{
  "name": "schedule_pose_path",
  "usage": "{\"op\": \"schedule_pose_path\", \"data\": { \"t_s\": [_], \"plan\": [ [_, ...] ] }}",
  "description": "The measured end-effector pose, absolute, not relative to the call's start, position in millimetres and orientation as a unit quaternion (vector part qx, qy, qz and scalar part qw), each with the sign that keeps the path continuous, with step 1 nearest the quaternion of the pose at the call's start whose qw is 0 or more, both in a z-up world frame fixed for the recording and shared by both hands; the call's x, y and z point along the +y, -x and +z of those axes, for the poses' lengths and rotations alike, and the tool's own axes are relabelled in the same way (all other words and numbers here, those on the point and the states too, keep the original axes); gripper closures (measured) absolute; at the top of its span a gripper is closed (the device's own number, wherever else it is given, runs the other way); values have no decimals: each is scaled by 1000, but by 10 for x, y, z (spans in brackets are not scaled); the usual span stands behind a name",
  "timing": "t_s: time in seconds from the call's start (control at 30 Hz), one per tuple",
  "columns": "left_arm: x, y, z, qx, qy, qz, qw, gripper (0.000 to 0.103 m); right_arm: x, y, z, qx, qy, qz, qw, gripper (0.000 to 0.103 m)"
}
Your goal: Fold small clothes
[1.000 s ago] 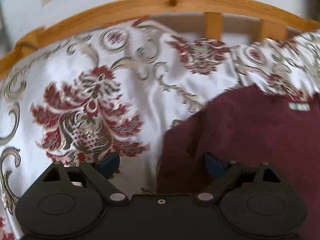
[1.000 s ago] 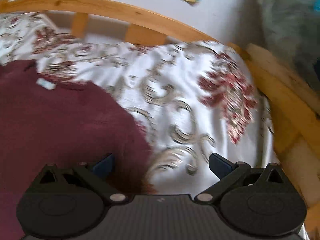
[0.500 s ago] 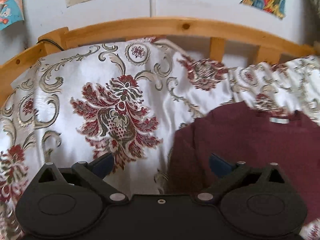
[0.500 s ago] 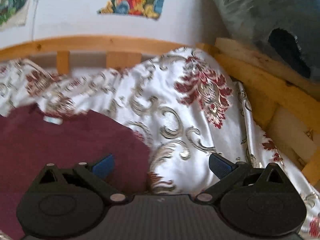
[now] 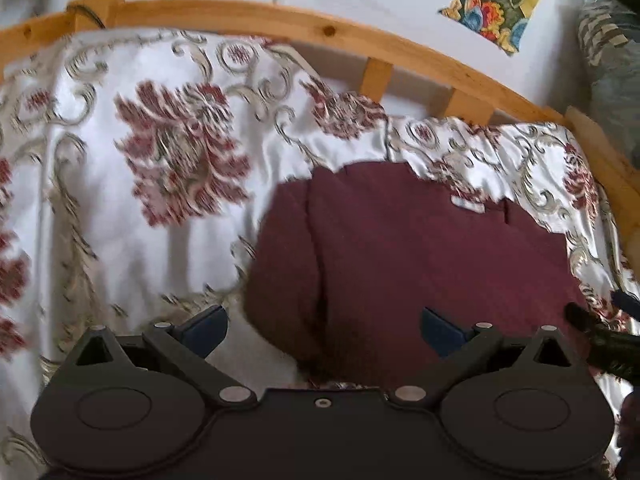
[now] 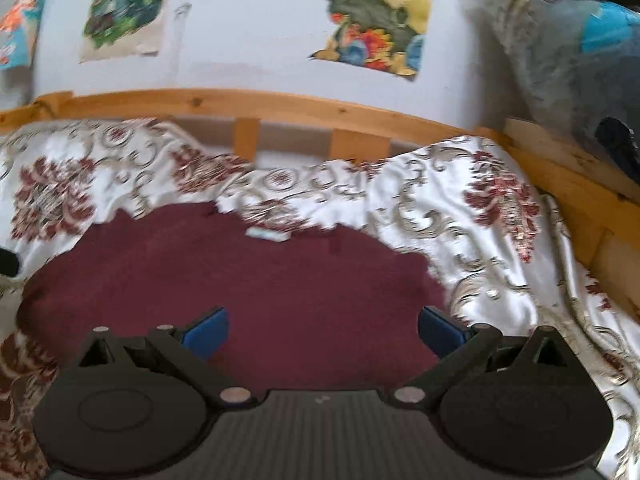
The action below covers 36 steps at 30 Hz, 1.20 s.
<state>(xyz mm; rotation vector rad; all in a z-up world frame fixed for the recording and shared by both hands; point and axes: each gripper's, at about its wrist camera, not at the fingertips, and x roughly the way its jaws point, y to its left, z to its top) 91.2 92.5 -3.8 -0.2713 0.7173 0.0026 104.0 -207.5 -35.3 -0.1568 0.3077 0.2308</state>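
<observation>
One pale wall (image 6: 248, 40) with colourful paper pictures (image 6: 372, 16) stuck on it backs the scene. Below it a curved pine bed rail (image 5: 280, 20) frames the bed, which is covered by a white satin bedspread with dark red flowers and grey scrolls (image 5: 120, 160). On the bedspread lies the maroon knitted small sweater (image 6: 240, 280), flat, its white neck label (image 6: 266, 235) toward the rail. Left tongs (image 5: 322, 326) and right tongs (image 6: 322, 326) both gape wide above it, gripping nothing.

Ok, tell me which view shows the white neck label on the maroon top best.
Right wrist view: the label sits near centre. The left wrist view shows it smaller, off to the right.
</observation>
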Motion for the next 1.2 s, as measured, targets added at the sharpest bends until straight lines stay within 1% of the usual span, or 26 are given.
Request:
{"op": "schedule_pose_path", "data": {
  "t_s": [0.2,0.53,0.67,1.03,1.2],
  "plan": [
    [876,-994,-117,335,114,-18,935,1,-1867,-928,-563,159,101,116,975,0],
    [1065,-1252,-383,365,185,-4,912,1,-1685,-963,-669,131,121,103,979,0],
    [1100,-1257,-400,362,185,1,914,1,-1598,-1017,-705,121,136,107,977,0],
    [1092,-1266,-409,361,174,-2,916,1,-1352,-1115,-946,138,190,87,968,0],
    [1119,-1292,-432,364,170,1,916,1,-1348,-1138,-978,146,187,90,967,0]
  ]
}}
